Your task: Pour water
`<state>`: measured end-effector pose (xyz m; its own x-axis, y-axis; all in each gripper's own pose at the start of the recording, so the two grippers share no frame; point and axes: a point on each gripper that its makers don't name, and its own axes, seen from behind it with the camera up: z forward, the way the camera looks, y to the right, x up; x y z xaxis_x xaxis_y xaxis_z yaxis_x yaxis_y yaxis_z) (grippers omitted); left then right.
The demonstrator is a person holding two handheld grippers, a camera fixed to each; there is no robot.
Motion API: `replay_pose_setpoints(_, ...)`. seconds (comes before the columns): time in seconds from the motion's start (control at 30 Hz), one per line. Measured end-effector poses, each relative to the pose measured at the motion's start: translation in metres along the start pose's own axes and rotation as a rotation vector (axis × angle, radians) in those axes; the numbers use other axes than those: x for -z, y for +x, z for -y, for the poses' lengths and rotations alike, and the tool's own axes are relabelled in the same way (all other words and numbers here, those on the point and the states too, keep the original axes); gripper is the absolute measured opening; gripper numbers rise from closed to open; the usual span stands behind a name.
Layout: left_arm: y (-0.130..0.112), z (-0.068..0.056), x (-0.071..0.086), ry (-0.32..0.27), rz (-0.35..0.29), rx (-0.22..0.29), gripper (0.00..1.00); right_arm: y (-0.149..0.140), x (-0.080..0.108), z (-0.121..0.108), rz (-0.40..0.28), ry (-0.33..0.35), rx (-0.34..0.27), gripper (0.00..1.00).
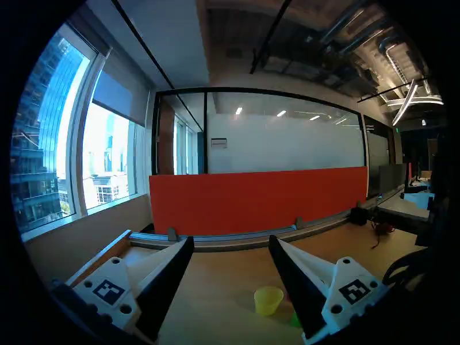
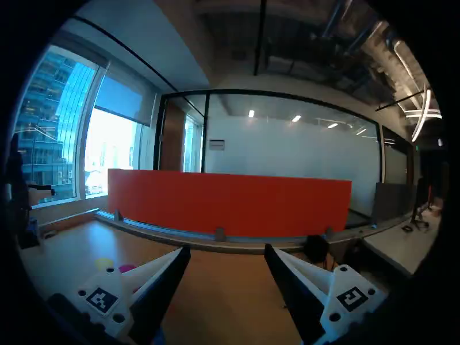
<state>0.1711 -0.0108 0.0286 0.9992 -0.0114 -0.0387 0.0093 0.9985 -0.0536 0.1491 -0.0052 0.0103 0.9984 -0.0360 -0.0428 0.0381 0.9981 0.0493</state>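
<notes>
In the left gripper view a yellow cup [image 1: 268, 299] stands upright on the wooden desk [image 1: 224, 287], low between the fingers and nearer the right one. A bit of a green thing [image 1: 295, 319] peeks out beside that finger. My left gripper [image 1: 230, 244] is open and holds nothing, raised above the desk. In the right gripper view my right gripper [image 2: 227, 251] is also open and holds nothing. Past its left finger lie the tops of a yellow thing [image 2: 104, 263] and a pink thing [image 2: 126, 268] on the desk.
An orange divider panel [image 1: 259, 198] runs across the back of the desk. Tall windows [image 1: 69, 155] are on the left. More desks with a dark object and cables [image 1: 376, 221] lie to the right. Another gripper or dark device [image 2: 20, 201] shows at the far left of the right gripper view.
</notes>
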Motion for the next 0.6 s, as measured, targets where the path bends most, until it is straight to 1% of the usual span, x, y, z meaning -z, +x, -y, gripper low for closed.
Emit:
replay_pose_setpoints(0.17,0.023,-0.003,-0.001,-0.021,-0.009,0.004,0.96,0.022,-0.002,0.000,-0.014,-0.002,0.008,1.00)
replay_pose_setpoints(0.3,0.035,-0.007,-0.002,-0.047,-0.013,0.013,0.96,0.029,-0.003,0.002,-0.021,0.008,0.008,1.00)
replay_pose_setpoints(0.47,0.039,-0.016,-0.004,-0.098,-0.004,0.024,0.96,0.028,-0.003,0.014,-0.018,0.063,0.010,1.00)
replay_pose_setpoints(0.6,0.039,-0.025,-0.006,-0.151,0.002,0.045,0.96,0.032,-0.001,0.027,-0.026,0.130,-0.001,1.00)
